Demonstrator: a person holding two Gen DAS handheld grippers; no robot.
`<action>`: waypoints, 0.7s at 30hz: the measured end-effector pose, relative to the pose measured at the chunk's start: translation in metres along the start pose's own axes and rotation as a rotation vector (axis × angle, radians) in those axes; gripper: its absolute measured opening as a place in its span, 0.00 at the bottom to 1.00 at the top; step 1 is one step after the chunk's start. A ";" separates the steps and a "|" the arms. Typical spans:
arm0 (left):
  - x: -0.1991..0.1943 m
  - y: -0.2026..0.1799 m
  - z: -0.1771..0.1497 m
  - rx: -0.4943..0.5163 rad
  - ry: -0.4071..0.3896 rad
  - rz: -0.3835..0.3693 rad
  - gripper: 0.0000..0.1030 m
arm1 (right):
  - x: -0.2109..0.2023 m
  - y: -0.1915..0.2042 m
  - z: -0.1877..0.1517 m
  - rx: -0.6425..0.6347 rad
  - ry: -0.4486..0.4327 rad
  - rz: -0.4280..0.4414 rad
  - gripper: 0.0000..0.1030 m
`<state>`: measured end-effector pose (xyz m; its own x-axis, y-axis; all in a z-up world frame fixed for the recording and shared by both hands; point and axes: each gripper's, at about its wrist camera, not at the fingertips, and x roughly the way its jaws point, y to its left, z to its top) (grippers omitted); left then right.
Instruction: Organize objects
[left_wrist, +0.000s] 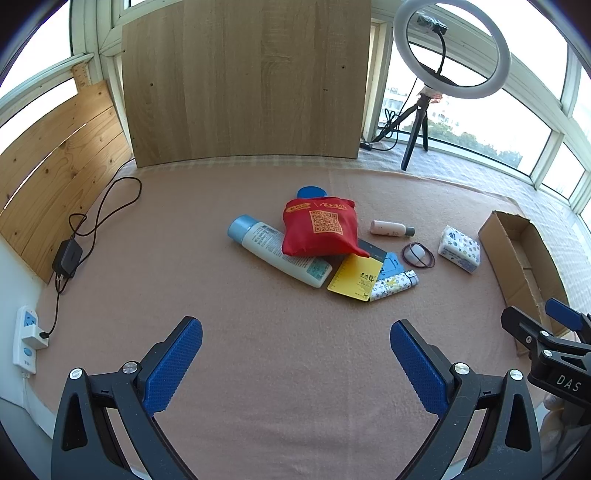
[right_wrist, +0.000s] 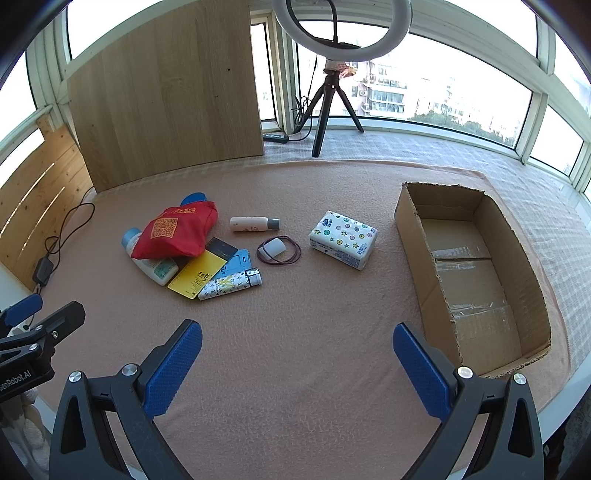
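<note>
Starting out: both hand-held grippers, left (left_wrist: 295, 363) and right (right_wrist: 297, 363), spread, empty; best take star-printed tissue pack (right_wrist: 343, 239) squarely across short sides, toward open brown cardboard box (right_wrist: 476, 273).

The pink blanket (right_wrist: 295, 332) looks soft and fuzzy. The box (right_wrist: 476, 280) at the right is rough brown cardboard with shiny tape inside. The red bag (right_wrist: 173, 230) is crinkly cloth, and the board (left_wrist: 243, 81) at the top is smooth wood.

Left gripper (left_wrist: 295, 363), right gripper (right_wrist: 297, 365): jaws wide apart.
</note>
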<state>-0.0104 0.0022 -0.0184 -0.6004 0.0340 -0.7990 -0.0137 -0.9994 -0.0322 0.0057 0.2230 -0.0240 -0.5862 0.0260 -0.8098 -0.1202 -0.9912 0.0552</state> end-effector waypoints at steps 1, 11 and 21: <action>0.000 0.000 0.001 0.001 0.001 -0.001 1.00 | 0.000 0.000 0.000 -0.001 0.000 -0.001 0.99; 0.000 -0.001 0.007 0.011 0.000 -0.007 1.00 | 0.000 -0.001 0.002 0.000 0.003 -0.002 0.99; 0.001 -0.005 0.012 0.029 0.001 -0.009 1.00 | 0.000 -0.002 0.006 -0.003 0.007 -0.004 0.99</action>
<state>-0.0205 0.0068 -0.0123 -0.5996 0.0433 -0.7991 -0.0424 -0.9989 -0.0223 0.0011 0.2262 -0.0207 -0.5799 0.0291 -0.8141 -0.1205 -0.9914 0.0503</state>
